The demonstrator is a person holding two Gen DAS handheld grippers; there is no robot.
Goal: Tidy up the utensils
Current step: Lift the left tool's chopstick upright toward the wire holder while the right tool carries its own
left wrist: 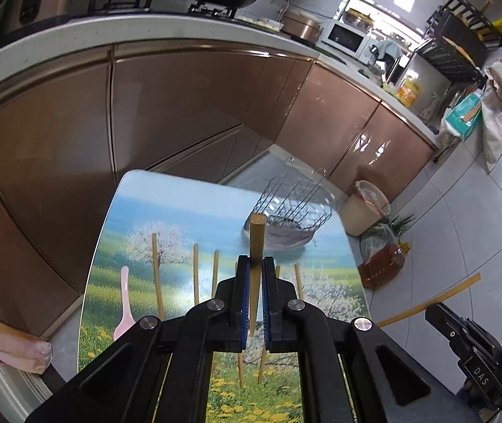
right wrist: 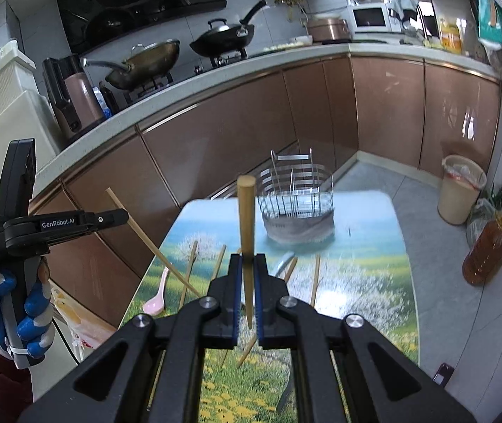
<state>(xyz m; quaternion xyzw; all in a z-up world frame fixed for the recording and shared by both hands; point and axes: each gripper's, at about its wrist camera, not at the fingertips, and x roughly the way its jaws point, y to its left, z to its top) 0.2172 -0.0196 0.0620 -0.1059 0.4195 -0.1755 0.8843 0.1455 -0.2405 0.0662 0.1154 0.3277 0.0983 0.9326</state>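
Observation:
My left gripper [left wrist: 256, 264] is shut on a bamboo chopstick [left wrist: 256, 236] that stands up between its pads, held above the landscape-print table [left wrist: 138, 211]. My right gripper [right wrist: 247, 261] is likewise shut on a second chopstick [right wrist: 245, 225]. In the right wrist view the left gripper [right wrist: 124, 216] shows at the left in a gloved hand [right wrist: 22, 310]. Several chopsticks [left wrist: 155, 275] and a pink spoon [left wrist: 124, 303] lie on the table. A wire utensil basket [right wrist: 298, 208] stands at the table's far end, ahead of both grippers.
Brown cabinets [left wrist: 180, 105] and a counter with woks [right wrist: 222, 38] run behind the table. A beige bin [right wrist: 460, 190] and an oil bottle [right wrist: 487, 250] stand on the floor to the right. A metal spoon [right wrist: 282, 262] lies near the right gripper.

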